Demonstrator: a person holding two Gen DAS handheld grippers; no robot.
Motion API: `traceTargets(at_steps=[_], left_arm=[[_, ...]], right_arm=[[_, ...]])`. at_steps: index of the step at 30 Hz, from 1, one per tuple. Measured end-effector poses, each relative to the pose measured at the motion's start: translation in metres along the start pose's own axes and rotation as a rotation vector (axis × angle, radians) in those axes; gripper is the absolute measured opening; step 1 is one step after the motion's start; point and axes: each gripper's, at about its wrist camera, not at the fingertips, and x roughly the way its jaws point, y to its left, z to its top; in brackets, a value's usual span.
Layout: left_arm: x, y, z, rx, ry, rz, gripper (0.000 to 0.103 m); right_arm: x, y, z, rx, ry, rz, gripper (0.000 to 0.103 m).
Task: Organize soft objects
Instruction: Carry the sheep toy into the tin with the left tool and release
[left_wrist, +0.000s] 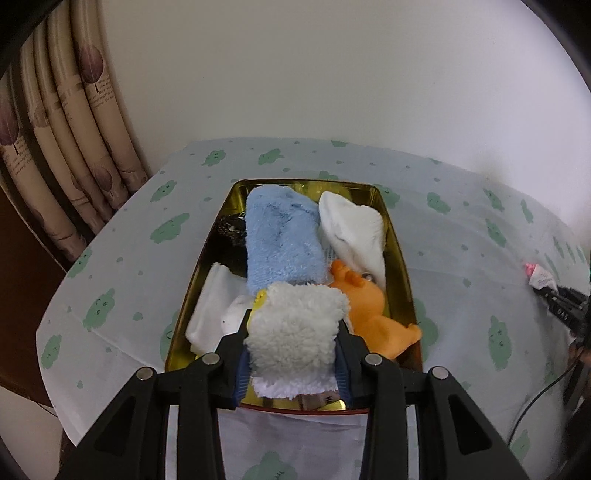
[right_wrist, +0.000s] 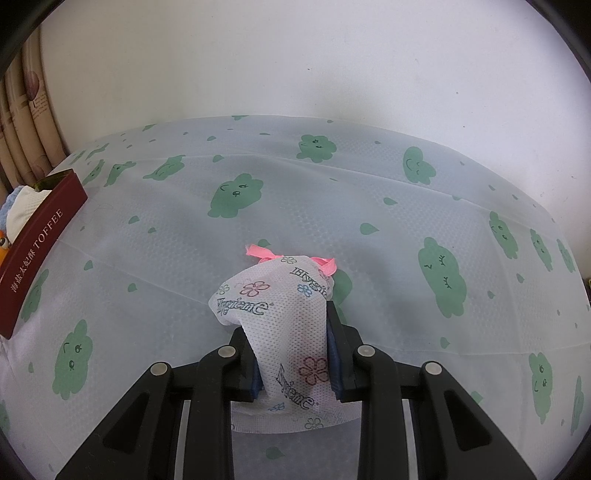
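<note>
My left gripper (left_wrist: 293, 328) is shut on a fluffy white cloth (left_wrist: 295, 328) and holds it over the near end of a gold tin tray (left_wrist: 400, 254). In the tray lie a blue towel (left_wrist: 282, 240), a white sock (left_wrist: 354, 229), an orange plush toy (left_wrist: 365, 299), a folded white cloth (left_wrist: 212, 310) and a dark item (left_wrist: 231, 230). My right gripper (right_wrist: 291, 339) is shut on a white mesh pouch (right_wrist: 284, 317) printed "Hygiene" with a pink ribbon (right_wrist: 273, 254), held just above the tablecloth. The tin's maroon side (right_wrist: 37, 251) is at the far left of the right wrist view.
The table is covered by a white cloth with green cloud prints (right_wrist: 332, 184). Patterned curtains (left_wrist: 62, 129) hang at the left by a white wall. The right gripper with its pouch (left_wrist: 543, 278) shows at the right edge of the left wrist view, with cables (left_wrist: 546, 391).
</note>
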Motion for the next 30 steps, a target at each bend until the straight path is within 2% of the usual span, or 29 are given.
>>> traceTargets(at_steps=[9, 13, 14, 20, 24, 30], left_arm=[[0.014, 0.01, -0.007, -0.033, 0.006, 0.024, 0.04], [0.018, 0.008, -0.011, -0.03, 0.021, 0.009, 0.045], [0.017, 0.006, -0.011, -0.024, 0.015, 0.009, 0.049], [0.011, 0.008, -0.009, -0.02, -0.012, 0.02, 0.056], [0.002, 0.009, -0.007, -0.021, -0.034, 0.023, 0.057], [-0.019, 0.013, 0.0, -0.028, -0.113, 0.03, 0.057]], right_arm=[[0.0, 0.0, 0.0, -0.001, 0.0, 0.0, 0.026], [0.0, 0.0, 0.0, -0.002, 0.0, 0.0, 0.026], [0.0, 0.0, 0.0, -0.002, 0.0, 0.0, 0.026], [0.0, 0.0, 0.0, -0.003, 0.0, -0.002, 0.026], [0.0, -0.001, 0.0, -0.004, 0.0, -0.003, 0.026], [0.0, -0.001, 0.0, -0.007, -0.001, -0.006, 0.026]])
